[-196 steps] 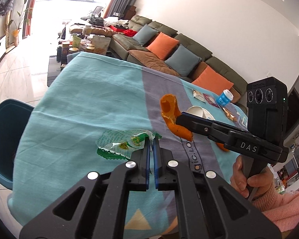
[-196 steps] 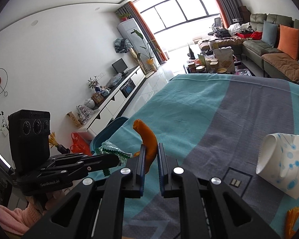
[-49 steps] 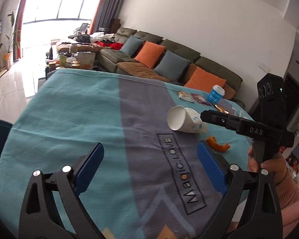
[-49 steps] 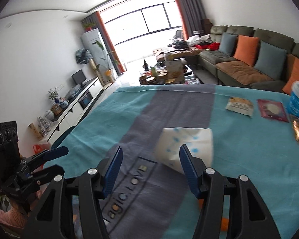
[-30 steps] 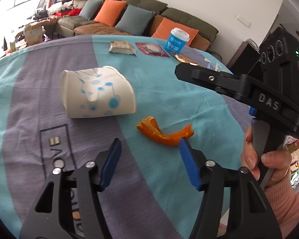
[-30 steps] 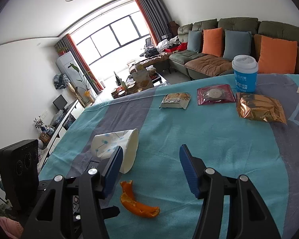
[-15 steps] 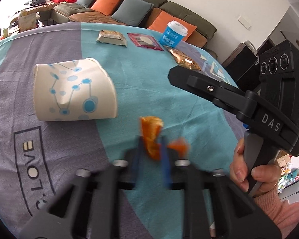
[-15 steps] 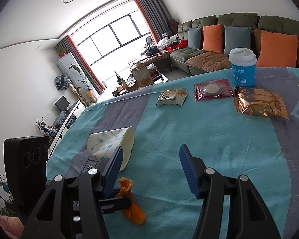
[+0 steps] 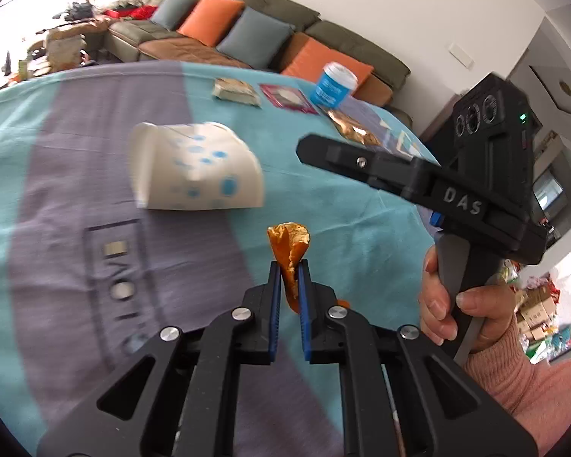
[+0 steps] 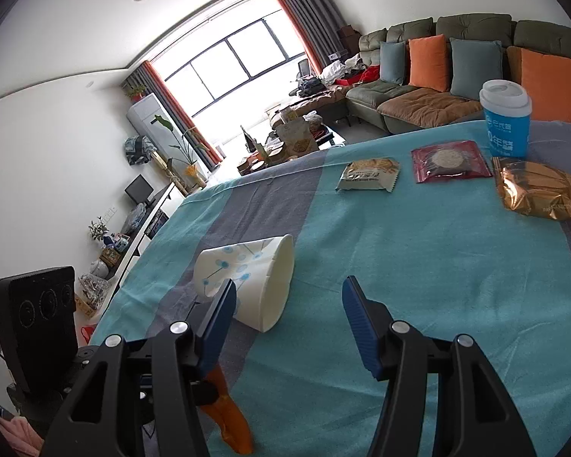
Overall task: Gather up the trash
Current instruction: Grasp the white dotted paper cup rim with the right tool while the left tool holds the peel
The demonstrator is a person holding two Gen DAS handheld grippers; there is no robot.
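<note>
Left gripper (image 9: 290, 266) tilted downward, jaws closing on orange peel (image 9: 290, 251)

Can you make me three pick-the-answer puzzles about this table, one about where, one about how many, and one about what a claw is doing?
1. Where does the blue cup stand?
A. beside the red packet
B. inside the white paper cup
C. on the sofa

2. How many flat snack packets lie on the tablecloth?
A. one
B. three
C. six

3. What is the left claw doing?
A. hanging wide open
B. squeezing the white cup
C. pinching an orange peel

Answers:
1. A: it stands upright right behind the packet.
2. B: cream, red and gold ones show.
3. C: the peel sticks up between its blue pads.
</note>
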